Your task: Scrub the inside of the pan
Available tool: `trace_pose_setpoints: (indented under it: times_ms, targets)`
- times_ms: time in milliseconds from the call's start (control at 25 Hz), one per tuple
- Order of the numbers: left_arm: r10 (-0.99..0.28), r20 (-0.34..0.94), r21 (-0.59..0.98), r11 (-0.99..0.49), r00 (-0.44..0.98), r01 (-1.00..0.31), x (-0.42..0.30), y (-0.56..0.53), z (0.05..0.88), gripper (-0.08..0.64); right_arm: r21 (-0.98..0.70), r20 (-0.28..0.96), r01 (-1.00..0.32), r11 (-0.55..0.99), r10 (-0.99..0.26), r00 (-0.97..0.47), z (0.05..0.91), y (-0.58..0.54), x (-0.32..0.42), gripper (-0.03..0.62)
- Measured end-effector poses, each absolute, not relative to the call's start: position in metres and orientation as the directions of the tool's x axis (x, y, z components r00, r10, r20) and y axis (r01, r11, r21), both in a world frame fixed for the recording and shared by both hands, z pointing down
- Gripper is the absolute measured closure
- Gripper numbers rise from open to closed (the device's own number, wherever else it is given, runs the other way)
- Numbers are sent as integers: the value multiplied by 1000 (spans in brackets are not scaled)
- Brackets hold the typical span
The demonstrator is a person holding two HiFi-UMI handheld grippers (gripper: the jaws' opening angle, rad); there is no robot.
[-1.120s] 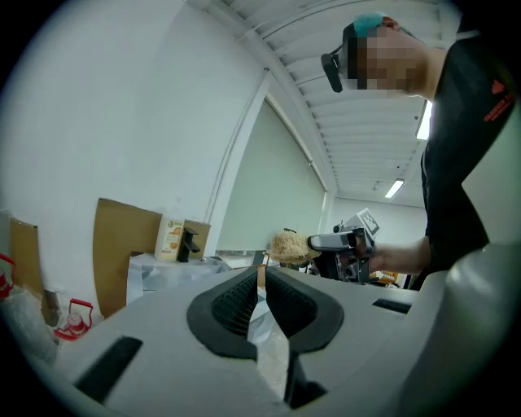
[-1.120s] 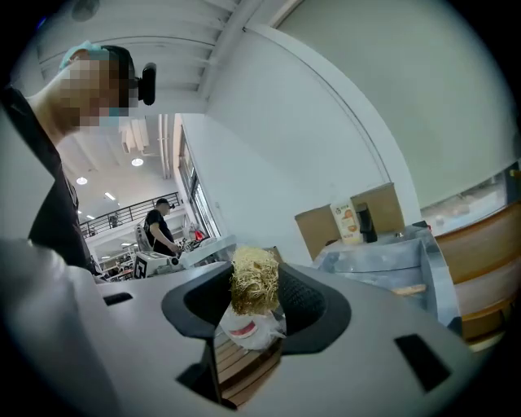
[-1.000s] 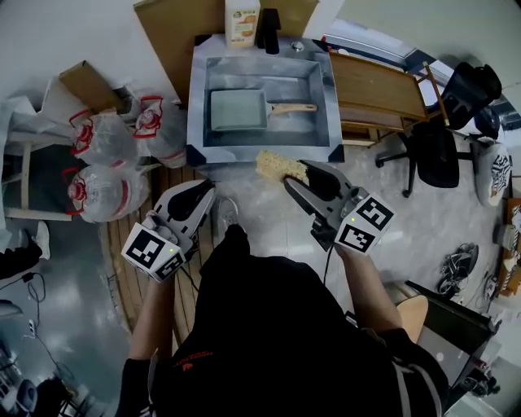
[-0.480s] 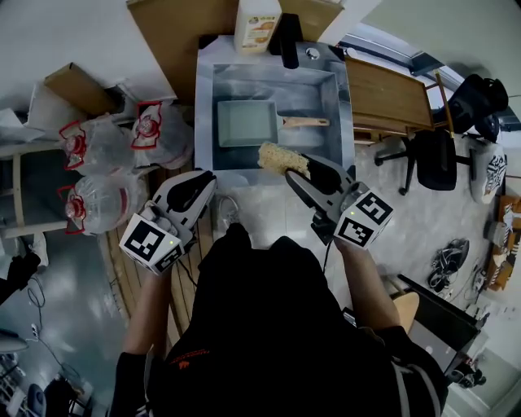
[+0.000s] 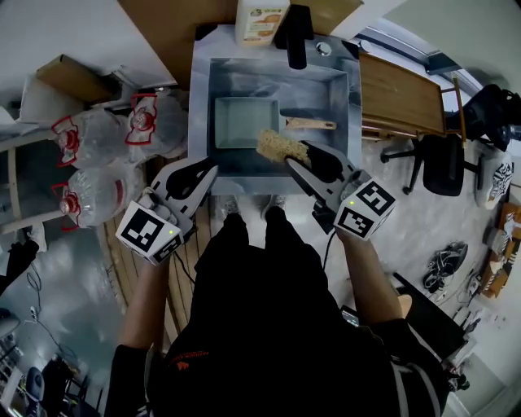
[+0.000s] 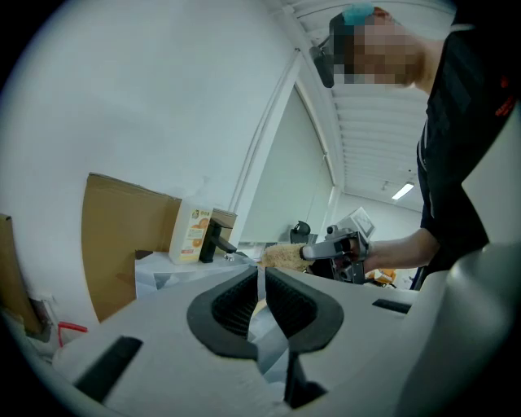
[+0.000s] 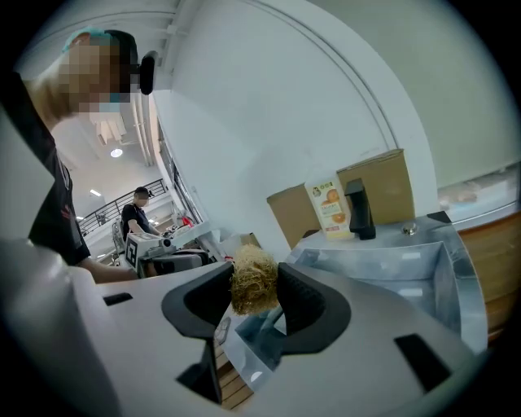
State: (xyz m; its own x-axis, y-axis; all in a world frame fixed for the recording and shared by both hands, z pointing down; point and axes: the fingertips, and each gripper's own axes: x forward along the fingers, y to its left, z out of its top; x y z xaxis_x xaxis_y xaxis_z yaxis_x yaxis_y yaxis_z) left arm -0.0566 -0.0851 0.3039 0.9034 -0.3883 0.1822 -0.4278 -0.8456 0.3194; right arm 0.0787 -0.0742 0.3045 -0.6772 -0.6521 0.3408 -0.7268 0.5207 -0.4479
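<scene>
A pale rectangular pan (image 5: 242, 122) with a wooden handle (image 5: 311, 124) lies flat in the steel sink (image 5: 200, 106). My right gripper (image 5: 295, 159) is shut on a straw-coloured fibrous scrubber (image 5: 280, 147), which hangs over the sink's near part, just right of the pan's near corner. In the right gripper view the scrubber (image 7: 254, 281) is pinched between the pads of the right gripper (image 7: 254, 300). My left gripper (image 5: 202, 173) hovers at the sink's near left edge with nothing in it. In the left gripper view, the left gripper (image 6: 262, 281) has its pads almost touching.
A soap bottle (image 5: 262, 20) and a black faucet (image 5: 295, 37) stand behind the sink. Full plastic bags (image 5: 89, 138) sit on the floor at the left. A wooden table (image 5: 407, 94) and an office chair (image 5: 444, 159) are at the right.
Both grippers have moved forward to the sink. The scrubber, which was short of the sink's front rim, now hangs over the basin beside the pan.
</scene>
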Motion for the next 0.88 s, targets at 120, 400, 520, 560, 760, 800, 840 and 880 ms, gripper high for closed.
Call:
trace_pose_setpoints:
  times_ms: [120, 400, 520, 560, 760, 800, 840, 880]
  targets:
    - [-431, 187, 341, -815, 883, -469, -45, -93, 310, 520, -459, 345, -705, 541, -623, -702, 315, -88, 88, 423]
    - [-507, 251, 335, -754, 824, -566, -36, -105, 342, 520, -425, 397, -670, 608, -540, -742, 342, -120, 101, 423]
    - [-535, 251, 337, -733, 806, -591, -33, -112, 349, 520, -397, 429, -664, 633, -512, -744, 356, -133, 100, 423]
    - [-538, 251, 338, -730, 804, -594, -32, -114, 351, 521, -385, 440, -664, 641, -506, -742, 359, -136, 99, 423]
    - [-517, 258, 368, -728, 816, -578, -30, -119, 363, 520, -336, 475, -666, 666, -491, -730, 375, -154, 88, 423]
    - [-515, 260, 373, -727, 817, -577, -31, -120, 365, 522, -328, 483, -666, 670, -487, -728, 380, -157, 85, 423]
    - [-513, 261, 378, -725, 818, -576, -32, -122, 367, 520, -322, 492, -667, 673, -483, -725, 385, -161, 82, 423]
    - [-509, 263, 384, -724, 820, -573, -33, -123, 369, 520, -315, 502, -668, 674, -479, -720, 390, -164, 79, 423]
